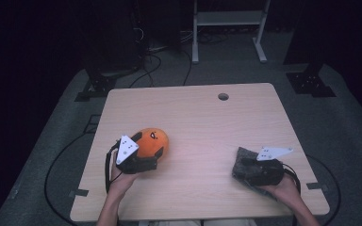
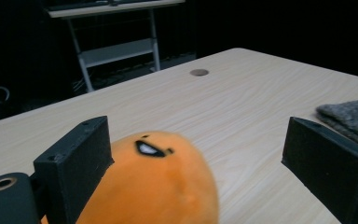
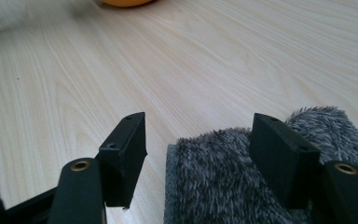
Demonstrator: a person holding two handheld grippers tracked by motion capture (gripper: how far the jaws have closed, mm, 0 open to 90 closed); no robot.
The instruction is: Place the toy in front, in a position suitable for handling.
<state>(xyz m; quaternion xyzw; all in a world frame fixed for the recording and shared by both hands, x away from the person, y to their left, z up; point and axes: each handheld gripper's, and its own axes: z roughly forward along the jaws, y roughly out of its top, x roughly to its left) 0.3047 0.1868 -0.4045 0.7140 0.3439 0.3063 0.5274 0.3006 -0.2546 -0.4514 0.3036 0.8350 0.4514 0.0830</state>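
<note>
1. The orange plush toy (image 1: 152,141) lay on the left half of the worktop (image 1: 202,117), nearer my edge than the far one, its printed face turned up and away from me.
2. My left tool (image 1: 143,160) sat right at the toy's near side. In the left gripper view the toy (image 2: 163,186) bulged up between the two jaws, hard against the left jaw, with a clear gap to the right one. The jaws were spread wide and had not yet pinched it.
3. The toy's long axis seemed to run from near-left to far-right, roughly along the line of my left tool, so I judged a squeeze would catch it across its narrower width.
4. My left hand (image 1: 121,181) was plainly the nearer one to the toy; the right was well apart across the worktop.
5. My right tool (image 1: 252,170) rested over the grey fuzzy cloth (image 1: 243,160) near the right edge. In the right gripper view its jaws stood apart: the right jaw lay on the cloth (image 3: 223,177), the left jaw on bare wood just beside the cloth's edge, nothing gripped.
6. Between toy and cloth the wood was bare, leaving open room. A cable hole (image 1: 223,96) sat near the far edge, well clear of both.
</note>
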